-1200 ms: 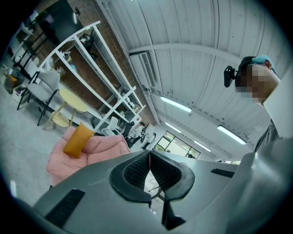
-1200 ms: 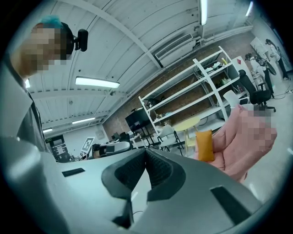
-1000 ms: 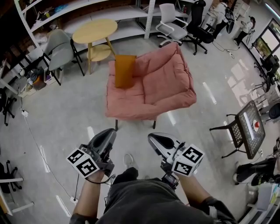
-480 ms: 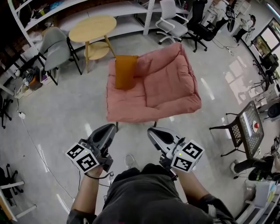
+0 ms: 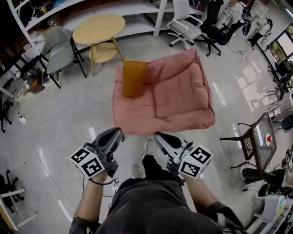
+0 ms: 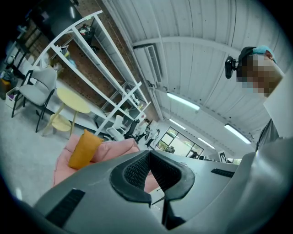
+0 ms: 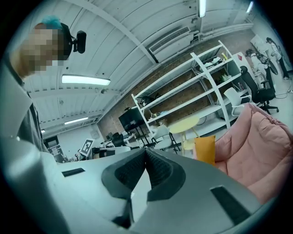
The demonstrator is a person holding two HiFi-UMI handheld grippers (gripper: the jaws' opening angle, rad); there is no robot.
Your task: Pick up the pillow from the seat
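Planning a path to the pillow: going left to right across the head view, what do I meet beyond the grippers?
Grey chair → round yellow table → orange pillow → white office chair → black mesh chair.

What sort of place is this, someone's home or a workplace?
Probably an office or lab workspace, not a home: long white shelves along the wall, wheeled office chairs and a bare grey floor. The pink seat with its orange pillow stands mid-floor.
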